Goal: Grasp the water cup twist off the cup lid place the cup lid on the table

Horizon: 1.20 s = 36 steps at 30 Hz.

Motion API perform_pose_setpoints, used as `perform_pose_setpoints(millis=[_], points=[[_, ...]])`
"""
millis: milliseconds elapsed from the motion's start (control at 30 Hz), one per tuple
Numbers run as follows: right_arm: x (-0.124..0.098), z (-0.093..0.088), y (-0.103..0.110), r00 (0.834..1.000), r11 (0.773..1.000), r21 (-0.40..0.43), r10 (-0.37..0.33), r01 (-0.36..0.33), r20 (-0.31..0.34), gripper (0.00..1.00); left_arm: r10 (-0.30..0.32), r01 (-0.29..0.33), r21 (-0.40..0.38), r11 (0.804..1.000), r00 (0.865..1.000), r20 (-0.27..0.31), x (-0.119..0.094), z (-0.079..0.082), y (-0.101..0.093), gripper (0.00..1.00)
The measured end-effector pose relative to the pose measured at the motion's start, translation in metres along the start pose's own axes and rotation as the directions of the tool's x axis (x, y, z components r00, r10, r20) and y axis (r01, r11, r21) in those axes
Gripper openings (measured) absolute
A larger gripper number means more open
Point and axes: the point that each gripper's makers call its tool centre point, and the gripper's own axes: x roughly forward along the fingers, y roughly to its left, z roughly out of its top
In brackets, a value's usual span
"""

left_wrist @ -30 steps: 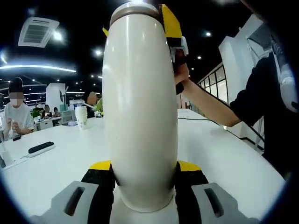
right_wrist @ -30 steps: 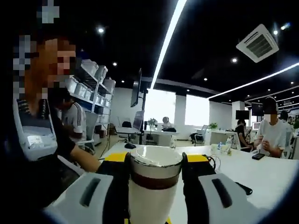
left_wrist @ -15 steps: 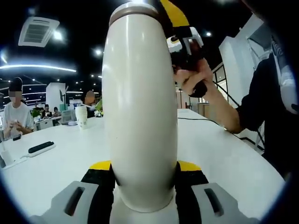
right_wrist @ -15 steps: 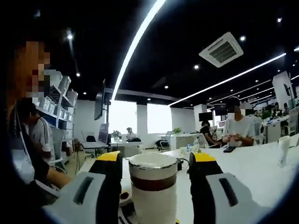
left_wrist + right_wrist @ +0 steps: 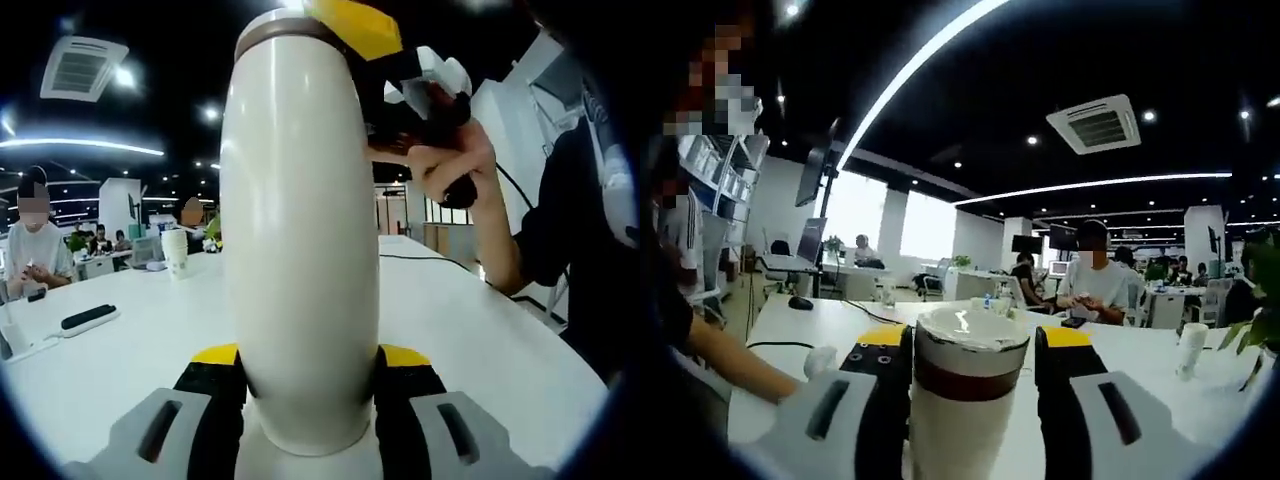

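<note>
**Water cup, upright, held at both ends: body in left jaws, lid in right jaws**

Item: water cup, cream-white, tall, rounded body; long axis vertical, running straight up from the left gripper. Base end sits between the left jaws, which are closed against both sides of the lower body, yellow pads touching the wall

Item: cup lid, white top over a dark brown band, still seated on the cup. In the left gripper view the same band shows at the cup's top edge. The right gripper has its jaws closed against the lid from both sides

Relation governing the twist: the right gripper comes at the lid crosswise to the cup's axis, seen in the left gripper view as a yellow jaw at the upper right of the cup, with the person's hand behind it. Judged: turning about the vertical axis frees the lid; the left grip supplies the counter-hold

Location: over a white table

Nearby: paper cup, dark remote-like object, both well apart from the cup
</note>
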Motion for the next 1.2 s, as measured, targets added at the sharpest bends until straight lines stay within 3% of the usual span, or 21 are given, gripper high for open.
perform_pose_setpoints(millis=[133,233,333,433,467,600,667,767,833,900,933,967,1033,1100,1200], points=[[0.0,0.0,0.005,0.996,0.996,-0.01,0.092,-0.092,0.018,0.47,-0.002,0.002,-0.007,1.0,1.0,0.0,0.0,0.0,0.0,0.51],[0.0,0.0,0.007,0.979,0.979,0.041,0.2,-0.202,0.045,0.47,-0.003,0.003,-0.01,1.0,1.0,0.001,0.0,0.0,0.001,0.51],[-0.001,-0.001,0.01,0.943,0.941,0.07,0.326,-0.331,0.069,0.47,-0.003,0.003,-0.01,1.0,1.0,0.001,0.001,0.0,0.001,0.51],[0.0,-0.001,0.012,0.892,0.89,0.074,0.444,-0.45,0.087,0.47,-0.004,0.004,-0.011,1.0,1.0,0.002,0.001,0.0,0.001,0.51],[0.0,-0.001,0.014,0.866,0.866,0.059,0.491,-0.497,0.091,0.46,-0.004,0.004,-0.011,1.0,1.0,0.002,0.001,0.0,0.001,0.51],[0.0,-0.002,0.015,0.807,0.807,0.046,0.584,-0.589,0.088,0.46,-0.004,0.004,-0.013,1.0,1.0,0.002,0.001,0.0,0.001,0.51],[0.001,-0.003,0.015,0.793,0.793,0.045,0.603,-0.608,0.09,0.46,-0.005,0.005,-0.014,1.0,1.0,0.002,0.001,0.0,0.001,0.51],[0.002,-0.003,0.017,0.786,0.785,0.048,0.611,-0.617,0.096,0.46,-0.005,0.005,-0.016,1.0,1.0,0.002,0.001,0.0,0.001,0.51],[0.001,-0.003,0.018,0.787,0.787,0.051,0.608,-0.614,0.101,0.47,-0.006,0.006,-0.017,1.0,1.0,0.002,0.001,0.0,0.001,0.51],[0.002,-0.003,0.017,0.806,0.804,0.075,0.582,-0.59,0.102,0.47,-0.007,0.007,-0.017,1.0,1.0,0.002,0.002,0.0,0.001,0.51],[0.003,-0.005,0.016,0.827,0.822,0.094,0.555,-0.562,0.092,0.47,-0.006,0.006,-0.017,1.0,1.0,0.003,0.002,0.0,0.001,0.51],[0.003,-0.005,0.015,0.836,0.831,0.093,0.541,-0.548,0.089,0.48,-0.006,0.006,-0.018,1.0,1.0,0.003,0.002,0.0,0.001,0.51],[0.001,-0.004,0.013,0.877,0.874,0.089,0.471,-0.478,0.093,0.55,-0.007,0.007,-0.013,1.0,1.0,0.005,0.002,0.001,0.001,0.51],[-0.001,0.001,0.014,0.902,0.895,0.121,0.416,-0.428,0.114,0.62,-0.007,0.007,-0.015,1.0,1.0,0.004,0.003,0.0,0.001,0.51],[-0.005,0.006,0.011,0.96,0.956,0.115,0.256,-0.269,0.113,0.62,-0.007,0.007,-0.014,1.0,1.0,0.004,0.003,0.0,0.001,0.51]])
